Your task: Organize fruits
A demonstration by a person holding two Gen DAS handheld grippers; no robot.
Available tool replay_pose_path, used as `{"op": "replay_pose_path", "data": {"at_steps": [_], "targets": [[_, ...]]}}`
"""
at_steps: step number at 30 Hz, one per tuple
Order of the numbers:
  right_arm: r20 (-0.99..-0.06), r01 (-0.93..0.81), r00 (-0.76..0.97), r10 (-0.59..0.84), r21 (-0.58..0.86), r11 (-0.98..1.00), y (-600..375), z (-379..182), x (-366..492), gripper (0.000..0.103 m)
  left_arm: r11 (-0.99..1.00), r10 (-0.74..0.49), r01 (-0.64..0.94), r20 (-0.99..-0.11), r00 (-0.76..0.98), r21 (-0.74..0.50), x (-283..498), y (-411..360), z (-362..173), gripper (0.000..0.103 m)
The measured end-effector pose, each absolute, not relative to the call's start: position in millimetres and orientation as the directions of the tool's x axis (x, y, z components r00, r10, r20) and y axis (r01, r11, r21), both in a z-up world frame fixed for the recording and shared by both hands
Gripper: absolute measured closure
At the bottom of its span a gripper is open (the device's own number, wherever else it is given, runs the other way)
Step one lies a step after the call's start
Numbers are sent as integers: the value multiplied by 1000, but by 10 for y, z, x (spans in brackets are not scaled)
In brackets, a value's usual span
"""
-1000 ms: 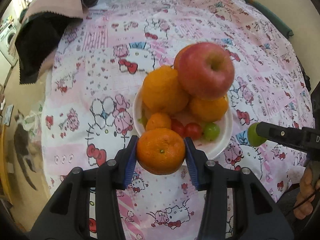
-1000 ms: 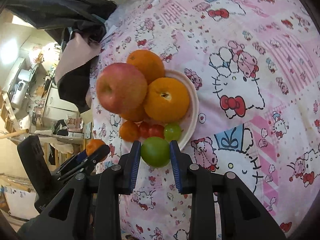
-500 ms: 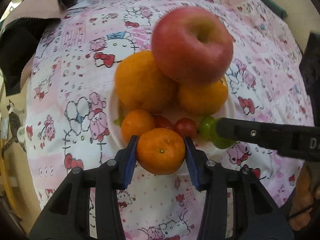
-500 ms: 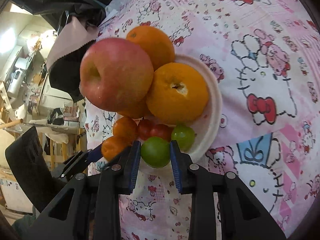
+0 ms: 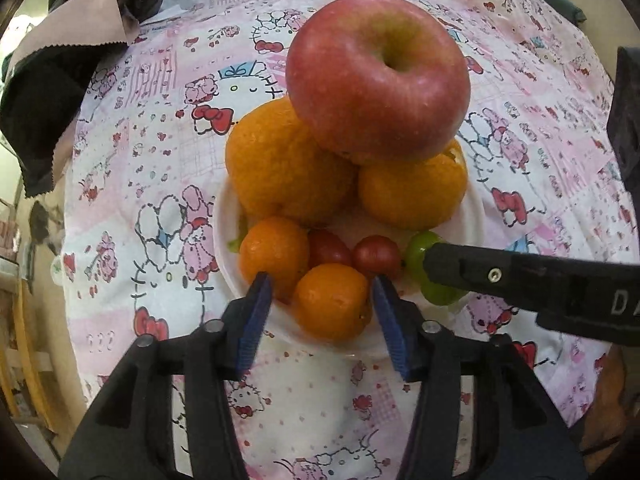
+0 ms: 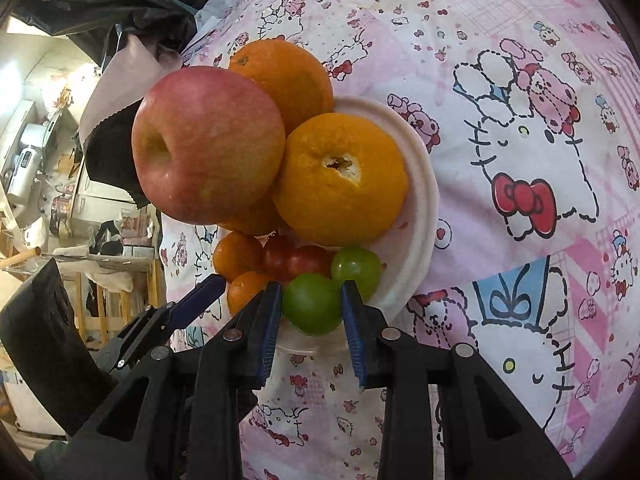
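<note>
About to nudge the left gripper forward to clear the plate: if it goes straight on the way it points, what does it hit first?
The small mandarin sitting between the open left gripper fingers on the white plate, then probably the two cherry tomatoes just behind it. Depth is hard to judge through the fisheye.

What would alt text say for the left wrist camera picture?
The left gripper stands open around a small orange on a white plate piled with oranges, tomatoes and a red apple. The right gripper's black finger reaches in over a green fruit.

The right tongs (image 5: 432, 276) half-hide a green fruit (image 5: 418, 252) (left view).
</note>
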State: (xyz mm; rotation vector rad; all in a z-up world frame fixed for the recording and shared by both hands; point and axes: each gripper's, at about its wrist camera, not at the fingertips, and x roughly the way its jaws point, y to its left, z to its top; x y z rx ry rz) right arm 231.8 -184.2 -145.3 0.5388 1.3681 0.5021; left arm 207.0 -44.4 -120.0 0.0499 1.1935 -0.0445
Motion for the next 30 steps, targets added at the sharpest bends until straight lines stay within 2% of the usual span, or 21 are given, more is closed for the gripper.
{"op": "replay_pose_path", "data": {"at_steps": [3,4,7,8,9,10,11,16,18,20,21,27,30], "targets": [[-764,-20,140,630,634,773,-1867,-1440,2315,69,999,-8,47,-926,378,10,2057,-440,-1163,28],[-766,-28,146,626,629,777,-1870,-1421,2310,69,999,-4,46,-925,381,14,2053,-445,-1151,27],[-768,-37,164,619,622,782,-1878,-1366,2313,68,999,-7,51,-922,387,13,2035,-466,-1113,27],[-771,-41,170,614,617,786,-1882,-1344,2313,65,999,-12,51,-920,392,9,2024,-465,-1098,27],[-773,-45,176,609,612,790,-1886,-1322,2313,61,999,-16,51,-916,401,5,2012,-462,-1072,27],[-775,-49,189,603,606,794,-1897,-1285,2309,47,999,-17,50,-913,408,4,2003,-458,-1048,27],[-773,-54,202,601,604,795,-1906,-1251,2302,42,999,-20,49,-909,417,0,1991,-453,-1017,27],[-769,-83,245,590,590,803,-1942,-1087,2243,41,999,-44,44,-877,478,-26,1945,-419,-823,27],[-763,-90,270,587,587,805,-1977,-1005,2206,37,999,-43,33,-864,502,-30,1919,-394,-738,27],[-755,-94,303,581,583,807,-2032,-908,2152,26,999,-46,20,-850,525,-42,1880,-357,-659,27],[-751,-99,318,578,581,808,-2057,-858,2126,23,999,-45,16,-841,538,-43,1852,-343,-613,27],[-711,-196,422,563,535,822,-2093,-446,1921,21,998,-52,16,-786,616,-54,1619,-244,-307,27],[-698,-222,468,541,500,837,-2121,-318,1789,13,999,-24,-7,-750,661,-38,1468,-161,-150,27]]}}
